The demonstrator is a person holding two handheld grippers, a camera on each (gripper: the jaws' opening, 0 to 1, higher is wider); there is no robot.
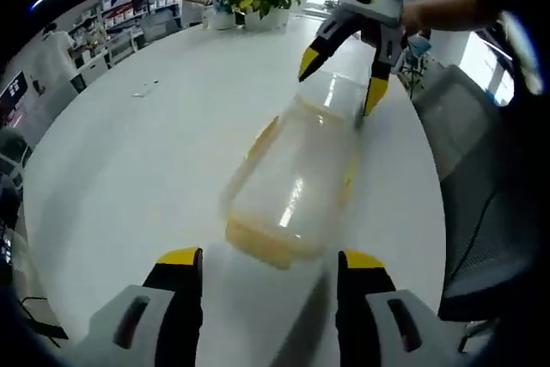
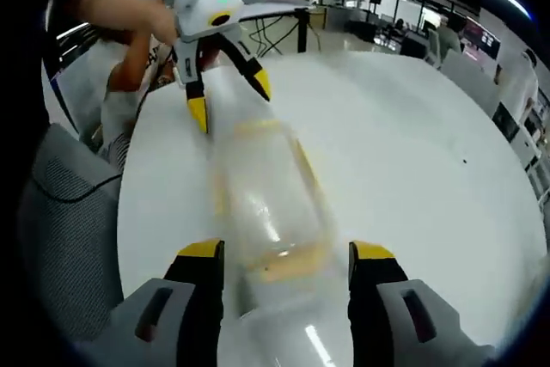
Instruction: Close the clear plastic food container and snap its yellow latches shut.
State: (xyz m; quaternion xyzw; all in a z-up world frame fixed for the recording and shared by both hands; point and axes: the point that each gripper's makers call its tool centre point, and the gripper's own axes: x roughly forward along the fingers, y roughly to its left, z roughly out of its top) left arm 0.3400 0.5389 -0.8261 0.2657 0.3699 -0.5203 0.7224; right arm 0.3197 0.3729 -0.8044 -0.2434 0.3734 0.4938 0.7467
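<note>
Container (image 1: 296, 182) of clear plastic lies blurred near the bench (image 1: 129, 152) edge. Left hand-held gripper (image 1: 268, 266) and right hand-held gripper (image 2: 284, 257) both gape at opposite ends.

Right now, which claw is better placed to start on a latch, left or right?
Close call, leaning right. The right claw already straddles the far end of the clear container, jaws open. The left claw hangs open at the opposite end, apparently just off it. Motion blur hides the latches.

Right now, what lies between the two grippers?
The clear container lies lengthwise on the white table between the left gripper and right gripper, seen in both gripper views.
</note>
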